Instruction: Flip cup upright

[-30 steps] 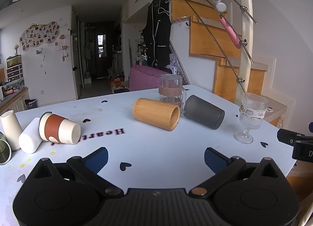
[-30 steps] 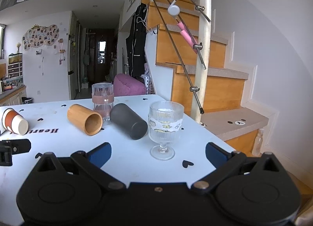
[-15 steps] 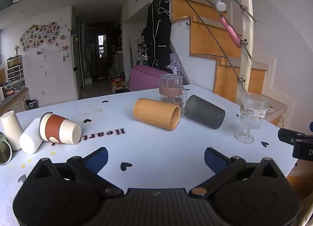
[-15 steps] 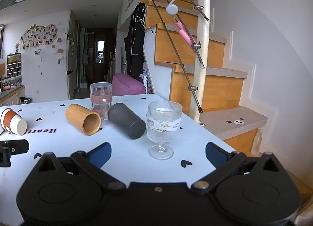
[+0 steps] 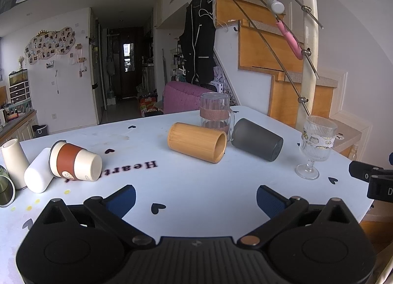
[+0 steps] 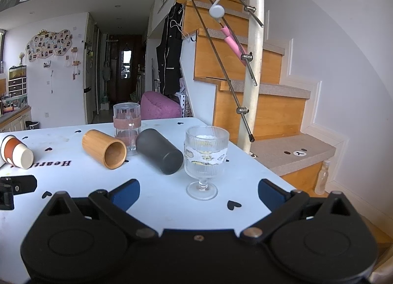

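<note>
From the left wrist view, the left gripper [image 5: 195, 196] hangs low over the white table [image 5: 196, 185] with its blue-padded fingers spread wide and nothing between them. Ahead lie three cups on their sides: a bamboo cup [image 5: 196, 142] with its mouth turned toward the right, a dark grey cup [image 5: 256, 139] just beside it, and, well to the left, a cream paper cup with a brown sleeve [image 5: 75, 161] resting against a white cup [image 5: 38, 173] that also lies down. A clear glass mug [image 5: 215, 114] stands upright behind the bamboo and grey cups, and a ribbed stemmed glass [image 5: 315, 146] stands upright near the table's right edge. From the right wrist view, the right gripper [image 6: 198, 194] is likewise wide open and empty — the stemmed glass [image 6: 205, 161] stands just beyond its fingers, roughly centred between them. The grey cup [image 6: 159, 151] lies to the glass's left, base toward the camera, and the bamboo cup [image 6: 104, 149] lies further left, showing its open mouth.
</note>
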Demonstrator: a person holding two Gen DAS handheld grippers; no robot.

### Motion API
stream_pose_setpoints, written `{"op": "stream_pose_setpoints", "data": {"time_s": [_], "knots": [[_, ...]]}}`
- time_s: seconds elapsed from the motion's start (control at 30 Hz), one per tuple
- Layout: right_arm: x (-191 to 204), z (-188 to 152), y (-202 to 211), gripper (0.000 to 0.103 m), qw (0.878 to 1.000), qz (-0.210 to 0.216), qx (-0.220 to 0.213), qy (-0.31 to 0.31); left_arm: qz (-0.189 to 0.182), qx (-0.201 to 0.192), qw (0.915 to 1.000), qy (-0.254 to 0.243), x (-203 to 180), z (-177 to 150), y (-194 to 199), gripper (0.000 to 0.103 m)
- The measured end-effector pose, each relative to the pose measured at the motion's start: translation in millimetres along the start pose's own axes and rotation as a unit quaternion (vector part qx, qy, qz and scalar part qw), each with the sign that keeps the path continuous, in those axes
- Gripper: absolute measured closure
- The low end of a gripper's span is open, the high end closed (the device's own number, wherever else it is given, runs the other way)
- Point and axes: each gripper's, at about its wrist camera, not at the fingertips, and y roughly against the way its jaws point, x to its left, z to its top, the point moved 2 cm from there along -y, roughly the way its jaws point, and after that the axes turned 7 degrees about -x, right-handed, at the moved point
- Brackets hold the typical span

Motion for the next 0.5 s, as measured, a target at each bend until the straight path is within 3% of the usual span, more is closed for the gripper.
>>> {"op": "stream_pose_setpoints", "data": {"time_s": [0.5], "knots": [[0.0,0.4,0.1,0.000,1.000,-0.001,-0.001,0.001,0.002,0.001,1.0000,0.001,1.8,-1.4,-0.1,0.000]]}}
